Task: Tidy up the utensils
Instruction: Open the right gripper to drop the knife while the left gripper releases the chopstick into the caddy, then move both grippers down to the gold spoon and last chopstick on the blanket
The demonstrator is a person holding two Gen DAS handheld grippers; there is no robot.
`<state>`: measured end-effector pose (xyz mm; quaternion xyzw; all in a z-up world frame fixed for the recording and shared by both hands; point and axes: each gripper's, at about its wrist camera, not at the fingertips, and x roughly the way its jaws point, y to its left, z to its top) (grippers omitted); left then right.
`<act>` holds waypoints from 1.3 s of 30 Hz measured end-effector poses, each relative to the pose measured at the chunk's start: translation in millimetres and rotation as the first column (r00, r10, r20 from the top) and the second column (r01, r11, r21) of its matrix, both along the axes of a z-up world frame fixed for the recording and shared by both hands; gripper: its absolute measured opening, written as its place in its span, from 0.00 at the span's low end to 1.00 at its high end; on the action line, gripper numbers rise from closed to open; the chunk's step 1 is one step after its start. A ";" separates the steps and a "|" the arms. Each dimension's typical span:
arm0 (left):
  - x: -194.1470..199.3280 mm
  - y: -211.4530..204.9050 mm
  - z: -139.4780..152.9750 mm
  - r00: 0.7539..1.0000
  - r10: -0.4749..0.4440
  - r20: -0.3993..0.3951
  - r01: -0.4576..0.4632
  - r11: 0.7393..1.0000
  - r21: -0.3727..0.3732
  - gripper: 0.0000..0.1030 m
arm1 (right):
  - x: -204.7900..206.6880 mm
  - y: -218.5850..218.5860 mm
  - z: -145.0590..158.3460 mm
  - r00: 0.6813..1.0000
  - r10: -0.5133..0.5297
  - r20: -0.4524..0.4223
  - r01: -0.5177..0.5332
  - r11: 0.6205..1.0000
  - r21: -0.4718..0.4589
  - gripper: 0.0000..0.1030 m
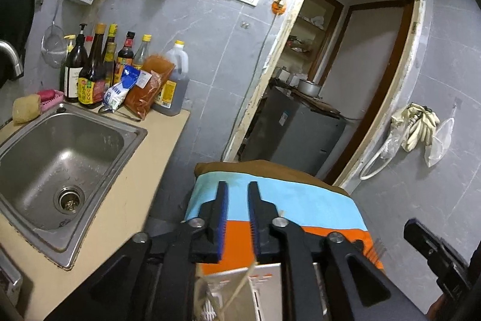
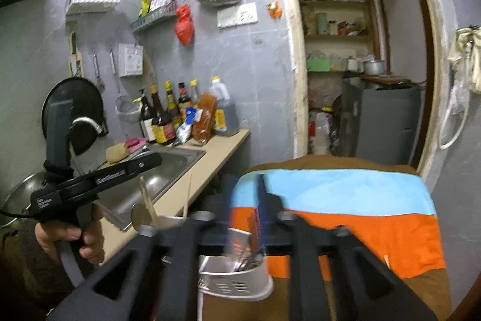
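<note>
Both tongs released: left tongs point(image 1: 237, 188), right tongs point(image 2: 245, 185) blurred, over striped cloth point(image 1: 300, 209); steel sink point(image 1: 60, 146) beside, grey-tiled kitchen

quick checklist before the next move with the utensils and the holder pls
1. Left tongs empty: ok, a gap shows between the blue-padded fingers, nothing in it.
2. Right tongs empty: cannot tell, they are blurred.
3. White slotted utensil holder upright on the striped blue, orange and brown cloth: ok.
4. Metal utensils inside the holder: ok, several handles show.
5. Wooden chopsticks seated in the holder: cannot tell, their lower ends are hidden.
6. Steel sink free of utensils: ok.
</note>
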<state>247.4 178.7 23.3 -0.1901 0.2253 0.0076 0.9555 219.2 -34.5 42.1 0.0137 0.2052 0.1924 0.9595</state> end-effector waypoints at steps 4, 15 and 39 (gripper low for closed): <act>-12.0 -12.9 14.8 0.999 -0.031 0.045 0.031 1.000 -0.002 0.48 | -12.5 -20.5 17.3 0.997 -0.062 0.048 0.061 0.998 0.012 0.42; -35.2 -75.7 46.7 0.989 -0.124 0.085 0.116 0.989 0.089 0.87 | -46.7 -98.3 45.1 0.955 -0.279 0.099 0.276 0.960 0.045 0.83; -49.0 -226.5 14.9 0.953 -0.297 0.064 0.278 0.937 0.211 0.99 | -70.2 -230.0 14.5 0.896 -0.444 0.025 0.445 0.894 -0.060 0.91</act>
